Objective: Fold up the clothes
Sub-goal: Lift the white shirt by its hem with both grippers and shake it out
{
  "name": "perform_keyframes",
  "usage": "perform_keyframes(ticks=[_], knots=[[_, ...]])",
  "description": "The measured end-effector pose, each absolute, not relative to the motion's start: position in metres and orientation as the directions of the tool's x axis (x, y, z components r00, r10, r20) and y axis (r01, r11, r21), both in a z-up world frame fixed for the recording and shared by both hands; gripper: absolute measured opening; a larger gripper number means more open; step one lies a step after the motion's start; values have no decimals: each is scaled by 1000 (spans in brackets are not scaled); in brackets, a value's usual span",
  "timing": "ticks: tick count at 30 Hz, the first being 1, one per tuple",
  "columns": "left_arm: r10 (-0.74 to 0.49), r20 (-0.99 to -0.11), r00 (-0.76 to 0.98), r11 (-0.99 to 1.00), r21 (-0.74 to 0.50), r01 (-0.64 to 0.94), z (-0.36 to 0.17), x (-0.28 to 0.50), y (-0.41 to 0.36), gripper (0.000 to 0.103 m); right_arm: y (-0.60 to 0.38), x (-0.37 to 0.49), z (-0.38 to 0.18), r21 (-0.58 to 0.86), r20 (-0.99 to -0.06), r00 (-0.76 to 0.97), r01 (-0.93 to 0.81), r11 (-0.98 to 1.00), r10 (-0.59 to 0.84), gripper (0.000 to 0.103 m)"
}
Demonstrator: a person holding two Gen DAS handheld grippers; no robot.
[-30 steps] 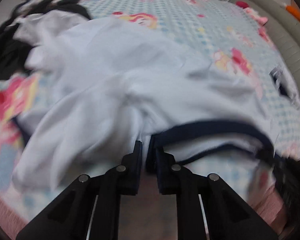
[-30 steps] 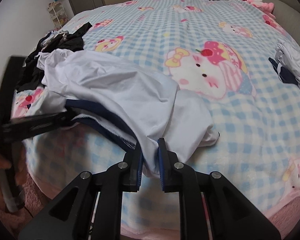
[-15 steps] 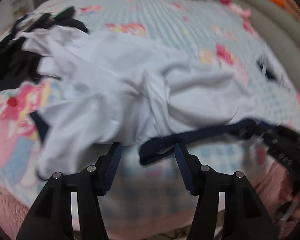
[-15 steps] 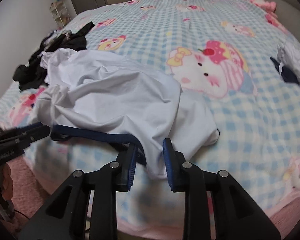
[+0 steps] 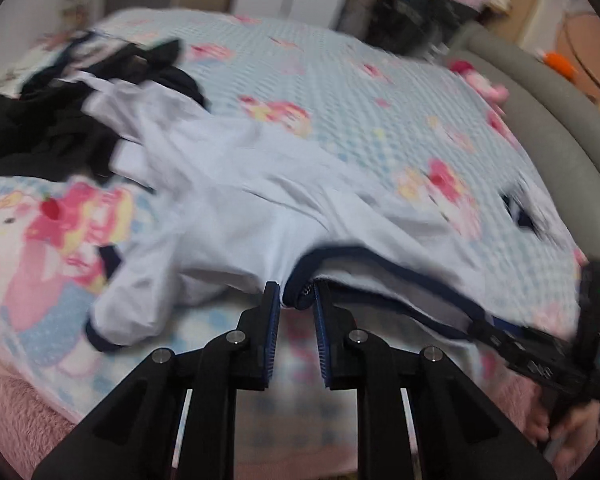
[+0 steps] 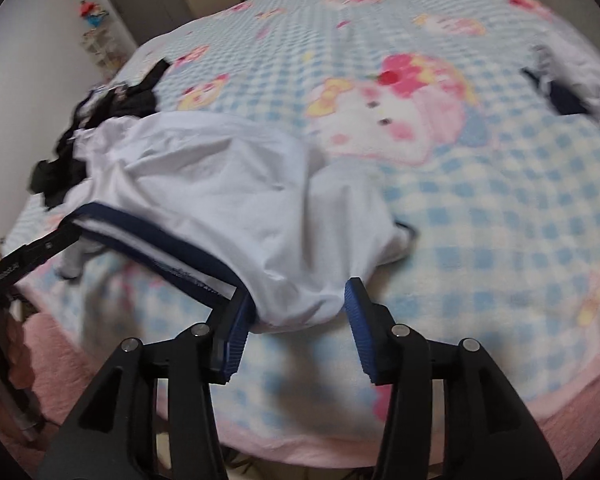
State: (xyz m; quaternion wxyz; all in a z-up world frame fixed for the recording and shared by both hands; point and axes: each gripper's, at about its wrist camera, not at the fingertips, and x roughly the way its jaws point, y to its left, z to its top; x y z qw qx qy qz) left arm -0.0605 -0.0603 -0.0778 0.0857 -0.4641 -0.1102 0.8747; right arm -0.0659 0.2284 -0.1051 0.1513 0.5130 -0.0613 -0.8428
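A white shirt with navy trim (image 5: pixel 236 208) lies crumpled near the front edge of the bed; it also shows in the right wrist view (image 6: pixel 220 184). My left gripper (image 5: pixel 296 300) has its jaws closed to a narrow gap on the navy collar band (image 5: pixel 300 294). My right gripper (image 6: pixel 298 304) is open, its jaws on either side of a bulge of white cloth at the shirt's edge, and the navy band (image 6: pixel 172 248) stretches from it to the left gripper (image 6: pixel 60 240).
The bed has a blue checked blanket with pink cartoon prints (image 6: pixel 440 80). A heap of black clothes (image 5: pixel 44 128) lies at the back left. A folded navy and white garment (image 6: pixel 564 92) lies at the right. A grey padded bed frame (image 5: pixel 560 112) runs along the right.
My left gripper opened, moved back in, and closed on the navy collar band. My right gripper opened wide and let go of the shirt's edge.
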Motion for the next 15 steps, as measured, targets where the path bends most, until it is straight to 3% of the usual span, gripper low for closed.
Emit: perform_keyframes(ticks=[2, 4, 6, 7, 8, 9, 10, 12, 15], knots=[[207, -820, -533, -977, -204, -65, -91, -69, -51, 29, 216, -67, -112, 272, -852, -393, 229, -935, -344, 46], [147, -847, -511, -989, -124, -79, -106, -81, -39, 30, 208, -76, -111, 250, -859, -389, 250, -935, -334, 46], [147, -871, -469, -989, -134, -60, -120, -93, -37, 29, 204, -90, -105, 214, -862, -403, 263, -941, -309, 48], [147, -882, -448, -989, -140, -50, -127, -99, -36, 21, 202, -97, -102, 196, -863, -409, 269, -943, -296, 48], [159, -881, -447, -987, -155, -45, -124, -104, -37, 14, 200, -104, -99, 178, -864, -416, 275, -945, -284, 45], [169, -879, -446, -985, -169, -41, -120, -109, -37, 13, 198, -110, -96, 160, -865, -423, 280, -946, -272, 28], [168, -869, -466, -986, -158, -61, -104, -122, -33, 12, 196, -117, -93, 142, -865, -430, 286, -948, -259, 10], [165, -847, -506, -986, -133, -100, -69, -151, -22, 12, 192, -131, -87, 106, -865, -444, 296, -949, -235, 7], [171, -767, -618, -984, -103, -144, 33, -214, -7, 11, 192, -141, -59, 70, -834, -507, 296, -953, -219, 6]])
